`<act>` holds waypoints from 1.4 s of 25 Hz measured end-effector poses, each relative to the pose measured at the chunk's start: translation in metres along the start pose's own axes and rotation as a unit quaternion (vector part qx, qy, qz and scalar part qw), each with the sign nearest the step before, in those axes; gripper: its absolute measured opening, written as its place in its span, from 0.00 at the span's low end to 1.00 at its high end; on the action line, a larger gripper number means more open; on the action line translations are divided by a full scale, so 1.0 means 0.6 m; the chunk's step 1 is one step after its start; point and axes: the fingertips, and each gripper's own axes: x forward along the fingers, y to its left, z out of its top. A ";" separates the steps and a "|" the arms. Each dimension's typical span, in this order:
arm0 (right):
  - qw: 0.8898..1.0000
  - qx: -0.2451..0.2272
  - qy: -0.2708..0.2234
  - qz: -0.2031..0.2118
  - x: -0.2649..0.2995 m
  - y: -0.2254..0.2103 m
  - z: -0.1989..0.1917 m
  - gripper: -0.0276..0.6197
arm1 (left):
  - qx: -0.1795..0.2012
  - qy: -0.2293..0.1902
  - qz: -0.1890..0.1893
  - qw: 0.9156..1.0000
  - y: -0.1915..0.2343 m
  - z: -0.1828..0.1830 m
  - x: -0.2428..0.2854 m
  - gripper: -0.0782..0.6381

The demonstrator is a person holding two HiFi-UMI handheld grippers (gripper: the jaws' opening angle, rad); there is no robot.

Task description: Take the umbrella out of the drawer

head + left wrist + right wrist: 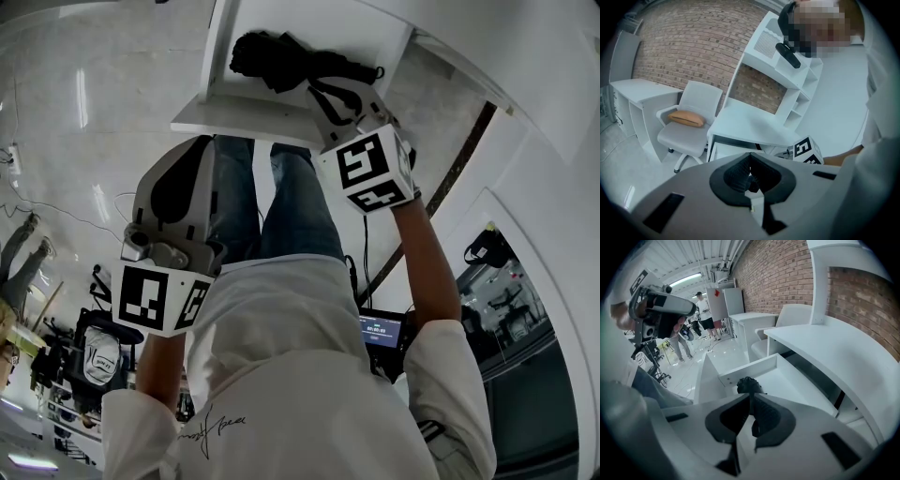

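Head view: the umbrella [281,58] lies in the open drawer [246,120], with the right hand-held gripper [342,98] just over its near end.

Left gripper view: the left hand-held gripper [750,157] is closed and empty.

Right gripper view: the jaws are together, with the umbrella just beyond their tips. If they meet it closed, they could shove it deeper instead of catching it.

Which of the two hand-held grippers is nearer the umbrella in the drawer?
The right hand-held gripper: it reaches over the open drawer, right beside the black umbrella, while the left hand-held gripper hangs outside the drawer front.
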 end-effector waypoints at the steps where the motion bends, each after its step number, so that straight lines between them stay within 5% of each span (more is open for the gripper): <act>1: 1.000 -0.001 0.004 -0.002 0.006 -0.004 -0.004 0.09 | 0.000 0.000 0.001 1.000 0.003 0.000 0.001 0.13; 11: 0.998 -0.021 0.059 0.015 0.051 -0.026 -0.049 0.09 | -0.001 0.000 0.005 1.000 0.014 0.003 0.003 0.13; 35: 0.972 -0.148 0.181 0.035 0.153 -0.038 -0.129 0.40 | -0.019 0.013 0.013 1.000 0.040 -0.012 0.011 0.13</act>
